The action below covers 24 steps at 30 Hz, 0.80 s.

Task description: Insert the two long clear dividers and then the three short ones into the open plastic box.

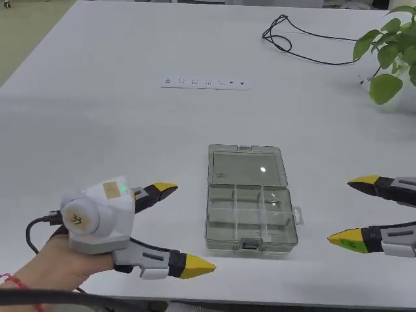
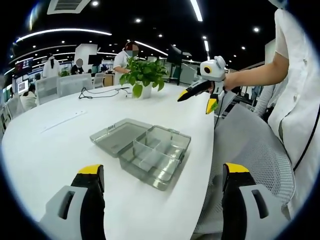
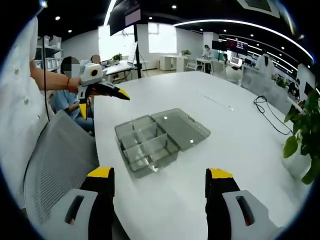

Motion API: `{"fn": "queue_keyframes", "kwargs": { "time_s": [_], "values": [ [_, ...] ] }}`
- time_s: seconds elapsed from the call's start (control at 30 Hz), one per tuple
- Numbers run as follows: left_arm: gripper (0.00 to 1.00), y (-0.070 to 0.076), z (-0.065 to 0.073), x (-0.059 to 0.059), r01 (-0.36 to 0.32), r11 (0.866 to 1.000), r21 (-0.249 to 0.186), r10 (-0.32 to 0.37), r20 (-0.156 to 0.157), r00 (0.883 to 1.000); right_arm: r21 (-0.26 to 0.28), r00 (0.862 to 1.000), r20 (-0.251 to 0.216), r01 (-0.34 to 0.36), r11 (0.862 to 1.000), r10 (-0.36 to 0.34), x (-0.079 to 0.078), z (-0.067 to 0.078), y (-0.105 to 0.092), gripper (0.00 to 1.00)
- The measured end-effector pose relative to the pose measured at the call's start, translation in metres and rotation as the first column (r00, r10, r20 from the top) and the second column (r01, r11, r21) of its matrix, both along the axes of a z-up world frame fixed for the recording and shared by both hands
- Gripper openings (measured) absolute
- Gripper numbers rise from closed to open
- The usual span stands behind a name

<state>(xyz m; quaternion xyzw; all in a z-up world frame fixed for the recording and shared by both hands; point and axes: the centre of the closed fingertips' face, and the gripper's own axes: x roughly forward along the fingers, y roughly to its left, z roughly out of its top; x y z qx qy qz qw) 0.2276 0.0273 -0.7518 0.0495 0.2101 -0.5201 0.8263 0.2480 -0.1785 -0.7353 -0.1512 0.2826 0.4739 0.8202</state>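
Left claw (image 1: pixel 185 227) and right claw (image 1: pixel 351 211) gaping wide, holding nothing; open plastic box (image 1: pixel 250 218) flat on the table (image 1: pixel 130 130) between them, touching neither.
Looks light, hard and slick, so likely to slide if pushed; best pinched at a thin side wall. Seems to hold its clear dividers (image 1: pixel 235 214) already: thin, easy to snap, best held by the top edge. Can't read the tiny marks on the white strip (image 1: pixel 205 82) far beyond the claws; no brand seen on the box.
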Motion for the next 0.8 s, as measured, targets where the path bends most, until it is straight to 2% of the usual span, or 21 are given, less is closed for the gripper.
{"fn": "queue_keyframes", "kwargs": {
  "time_s": [0.33,0.8],
  "values": [
    [1.0,0.0082,-0.0059,0.0032,-0.012,1.0,0.016,0.012,-0.006,1.0,0.012,1.0,-0.002,0.012,1.0,-0.012,-0.0048,-0.0054,-0.0026,0.83],
    [1.0,0.0084,-0.0093,0.0025,-0.011,1.0,0.023,0.011,-0.012,1.0,0.018,1.0,-0.004,0.001,1.0,-0.001,-0.0063,-0.007,0.0005,0.85]
  ]
}}
